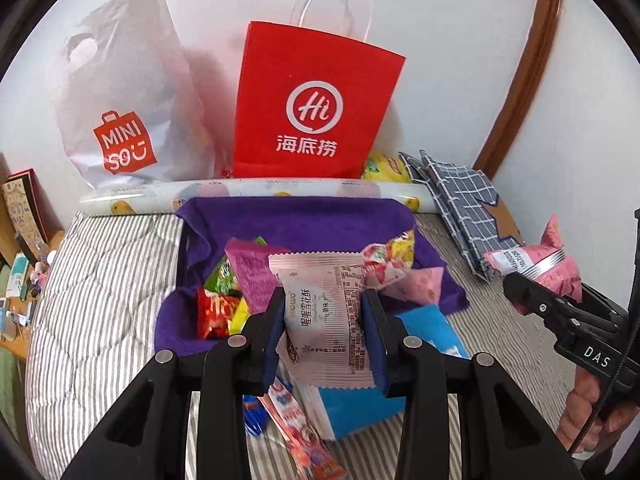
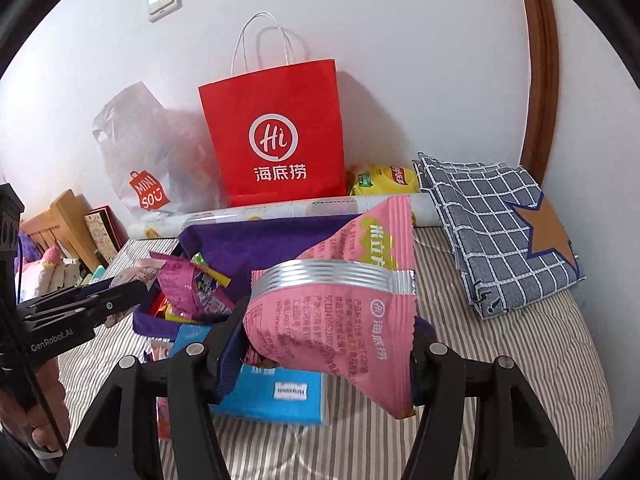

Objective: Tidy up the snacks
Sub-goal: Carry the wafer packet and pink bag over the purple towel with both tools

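Observation:
My left gripper (image 1: pixel 324 306) is shut on a pale pink snack packet (image 1: pixel 324 344), held upright above the near edge of a purple fabric bin (image 1: pixel 296 220). Several bright snack packets (image 1: pixel 218 308) lie inside the bin. My right gripper (image 2: pixel 328 332) is shut on a larger pink snack packet (image 2: pixel 340 320) with a silver seam, held to the right of the bin. In the left wrist view the right gripper (image 1: pixel 528 288) and its pink snack packet (image 1: pixel 556 276) show at the right edge. The right wrist view has the left gripper (image 2: pixel 120 294) at its left edge.
A blue box (image 2: pixel 272 396) and a pink strip of sweets (image 1: pixel 300 432) lie on the striped bed cover (image 1: pixel 100 300) in front of the bin. Against the wall stand a red paper bag (image 1: pixel 312 108), a white plastic bag (image 1: pixel 120 92), a paper roll (image 1: pixel 160 196) and a checked cloth (image 2: pixel 492 224).

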Tool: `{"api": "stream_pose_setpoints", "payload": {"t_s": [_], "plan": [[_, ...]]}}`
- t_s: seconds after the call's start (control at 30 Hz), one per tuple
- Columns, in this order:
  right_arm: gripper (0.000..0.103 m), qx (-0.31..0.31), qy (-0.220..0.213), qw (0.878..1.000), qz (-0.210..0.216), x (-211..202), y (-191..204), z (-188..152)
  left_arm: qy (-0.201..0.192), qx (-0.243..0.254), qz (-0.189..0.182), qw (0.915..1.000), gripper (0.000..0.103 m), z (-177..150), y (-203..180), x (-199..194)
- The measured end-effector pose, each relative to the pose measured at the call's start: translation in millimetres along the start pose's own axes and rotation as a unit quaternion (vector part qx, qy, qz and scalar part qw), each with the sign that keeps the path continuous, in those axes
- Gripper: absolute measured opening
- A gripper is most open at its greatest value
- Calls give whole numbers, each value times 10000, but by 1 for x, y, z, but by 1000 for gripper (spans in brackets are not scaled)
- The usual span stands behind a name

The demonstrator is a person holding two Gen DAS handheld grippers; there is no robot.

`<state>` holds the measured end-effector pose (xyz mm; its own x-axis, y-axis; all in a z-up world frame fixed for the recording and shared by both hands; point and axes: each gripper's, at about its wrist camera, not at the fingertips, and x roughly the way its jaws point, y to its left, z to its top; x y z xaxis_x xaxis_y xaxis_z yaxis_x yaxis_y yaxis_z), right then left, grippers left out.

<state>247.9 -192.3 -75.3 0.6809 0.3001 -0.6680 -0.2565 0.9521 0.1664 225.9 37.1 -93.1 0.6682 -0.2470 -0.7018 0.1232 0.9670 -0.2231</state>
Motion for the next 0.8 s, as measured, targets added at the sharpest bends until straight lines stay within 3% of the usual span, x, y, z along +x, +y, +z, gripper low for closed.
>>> {"api": "stream_pose_setpoints", "payload": {"t_s": [0.8], "plan": [[60, -175, 1, 9996, 215, 75, 4, 48, 66, -29, 406, 9991, 37, 37, 29, 64]]}}
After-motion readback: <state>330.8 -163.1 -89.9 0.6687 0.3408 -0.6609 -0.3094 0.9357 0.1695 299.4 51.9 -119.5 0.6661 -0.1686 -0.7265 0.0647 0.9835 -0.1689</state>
